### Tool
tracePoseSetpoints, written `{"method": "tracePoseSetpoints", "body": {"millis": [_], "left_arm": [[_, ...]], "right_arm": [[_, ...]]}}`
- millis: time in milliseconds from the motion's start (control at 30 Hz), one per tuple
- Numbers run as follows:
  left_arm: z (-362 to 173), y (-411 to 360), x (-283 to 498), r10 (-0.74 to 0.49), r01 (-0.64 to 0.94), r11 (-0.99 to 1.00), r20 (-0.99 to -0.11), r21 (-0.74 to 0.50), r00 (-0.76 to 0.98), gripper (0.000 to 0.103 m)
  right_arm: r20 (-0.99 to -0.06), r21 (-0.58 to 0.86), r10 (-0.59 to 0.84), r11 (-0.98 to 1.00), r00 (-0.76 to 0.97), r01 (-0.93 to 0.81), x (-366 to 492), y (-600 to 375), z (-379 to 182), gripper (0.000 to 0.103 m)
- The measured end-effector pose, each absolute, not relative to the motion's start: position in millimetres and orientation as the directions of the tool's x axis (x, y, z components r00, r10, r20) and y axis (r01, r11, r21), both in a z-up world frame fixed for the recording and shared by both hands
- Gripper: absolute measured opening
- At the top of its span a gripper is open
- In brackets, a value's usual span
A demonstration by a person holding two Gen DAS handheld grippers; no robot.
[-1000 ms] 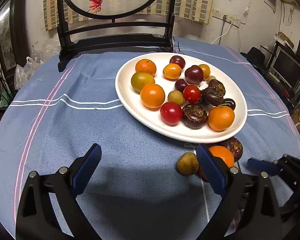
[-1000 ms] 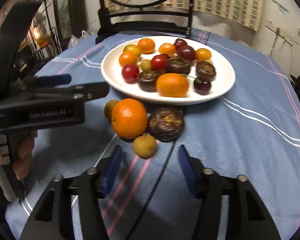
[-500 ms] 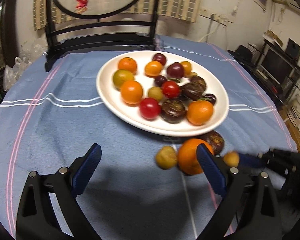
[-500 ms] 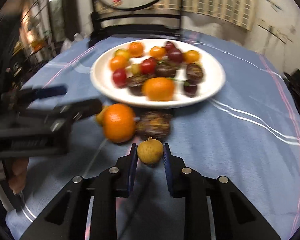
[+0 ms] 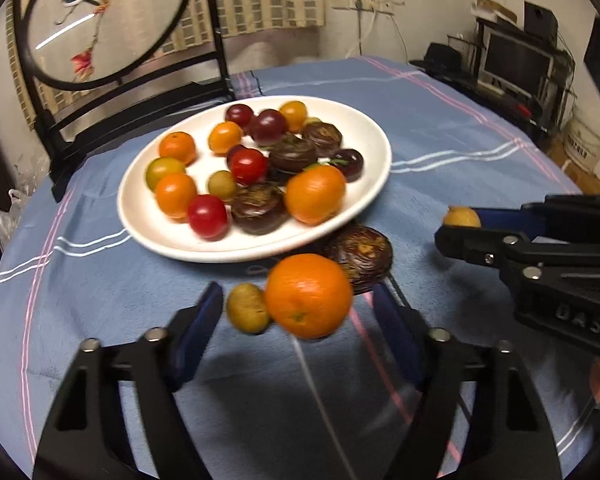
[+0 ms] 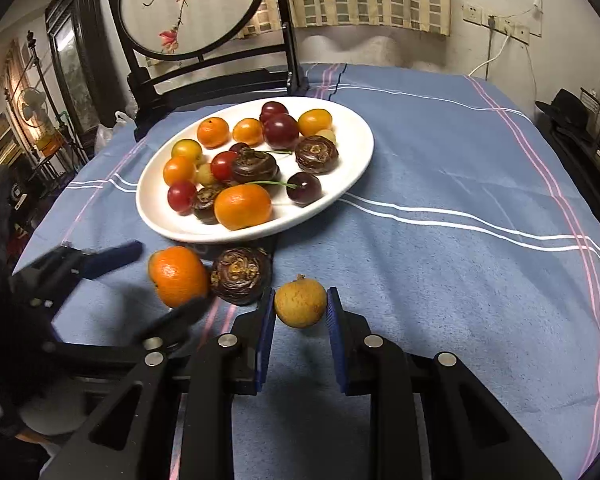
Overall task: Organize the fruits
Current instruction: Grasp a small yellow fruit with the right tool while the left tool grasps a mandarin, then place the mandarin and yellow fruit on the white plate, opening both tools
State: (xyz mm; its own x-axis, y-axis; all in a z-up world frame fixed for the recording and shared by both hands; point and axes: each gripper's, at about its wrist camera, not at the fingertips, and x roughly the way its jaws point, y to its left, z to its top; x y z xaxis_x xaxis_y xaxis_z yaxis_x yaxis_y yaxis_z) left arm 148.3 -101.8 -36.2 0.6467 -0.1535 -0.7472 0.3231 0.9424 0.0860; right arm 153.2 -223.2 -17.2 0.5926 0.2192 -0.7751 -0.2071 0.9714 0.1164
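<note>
Yellow longan [image 6: 300, 300] sits pinched in the right gripper [image 6: 300, 312], lifted clear for the plate [image 6: 351, 176], while the left gripper [image 5: 296, 316] (jaws spread wide) brackets the orange [image 5: 309, 295] on the cloth.

Dim warm light, fisheye-dark corners, perhaps motion blur (left view)

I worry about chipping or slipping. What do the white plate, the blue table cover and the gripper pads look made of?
White plate: likely glazed ceramic, since its rim looks smooth and glossy. Blue table cover: soft, matte, napped fabric with woven stripes. Right gripper pads: blue, matte, maybe ribbed rubber or plastic.
</note>
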Motion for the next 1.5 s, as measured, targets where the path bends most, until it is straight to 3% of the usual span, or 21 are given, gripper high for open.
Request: {"method": "tracePoseSetpoints", "body": {"millis": [100,133,300,500,733,967,1200,1233,1267,1300,1333,1367,1500], "left_arm": [[-37.4,-110.0,147.1,-0.117,0.324,0.934,-0.727,0.152,0.677,0.055],[-36.2,-110.7,146.7,-0.134,0.342,0.929,-0.729,0.144,0.672,0.044],[-29.0,-98.3,147.5,-0.199,0.341,0.94,-0.765,0.029,0.613,0.044],[-2.6,-79.5,147.1,-0.246,0.315,0.948,-0.731,-0.045,0.636,0.044],[20.0,-58.9,182.8,-0.198,0.222,0.973,-0.697,-0.056,0.689,0.044],[5.2,-42.8,225.3,-0.166,0.136,0.986,-0.721,-0.1,0.673,0.044],[2.3,-37.6,231.0,-0.174,0.133,0.985,-0.701,-0.112,0.692,0.044],[2.0,-37.3,231.4,-0.176,0.131,0.984,-0.698,-0.117,0.694,0.044],[1.6,-36.4,231.4,-0.18,0.128,0.984,-0.693,-0.127,0.698,0.048],[1.7,-34.9,230.7,-0.187,0.122,0.982,-0.683,-0.143,0.706,0.056],[3.1,-33.4,228.8,-0.184,0.111,0.982,-0.673,-0.149,0.717,0.074],[5.0,-32.4,226.2,-0.176,0.102,0.984,-0.659,-0.149,0.731,0.079],[13.3,-30.7,217.4,-0.19,0.108,0.98,-0.635,-0.166,0.749,0.08]], "right_arm": [[-0.774,0.121,0.223,0.971,0.592,-0.207,152.8,-223.3,-16.0,0.026],[-0.774,0.123,0.225,0.97,0.592,-0.207,153.1,-223.4,-15.7,0.026],[-0.771,0.126,0.228,0.97,0.595,-0.208,152.3,-223.3,-16.5,0.026],[-0.731,0.158,0.26,0.964,0.631,-0.214,150.6,-222.5,-11.2,0.026],[-0.661,0.248,0.326,0.945,0.676,-0.213,161.3,-216.1,15.4,0.026],[-0.674,0.227,0.307,0.952,0.672,-0.207,219.8,-195.9,21.3,0.026],[-0.714,0.306,0.331,0.94,0.617,-0.15,269.0,-187.8,-2.8,0.026],[-0.707,0.334,0.34,0.934,0.62,-0.131,273.4,-189.9,-5.7,0.03],[-0.701,0.359,0.35,0.926,0.621,-0.118,276.3,-191.6,-7.3,0.046],[-0.696,0.383,0.36,0.918,0.621,-0.103,277.6,-194.6,-8.3,0.053],[-0.688,0.407,0.364,0.91,0.628,-0.081,275.9,-199.3,-8.4,0.061],[-0.681,0.418,0.367,0.905,0.634,-0.075,273.2,-202.3,-7.3,0.061],[-0.685,0.393,0.351,0.916,0.638,-0.082,254.2,-212.9,-4.9,0.063]]}}
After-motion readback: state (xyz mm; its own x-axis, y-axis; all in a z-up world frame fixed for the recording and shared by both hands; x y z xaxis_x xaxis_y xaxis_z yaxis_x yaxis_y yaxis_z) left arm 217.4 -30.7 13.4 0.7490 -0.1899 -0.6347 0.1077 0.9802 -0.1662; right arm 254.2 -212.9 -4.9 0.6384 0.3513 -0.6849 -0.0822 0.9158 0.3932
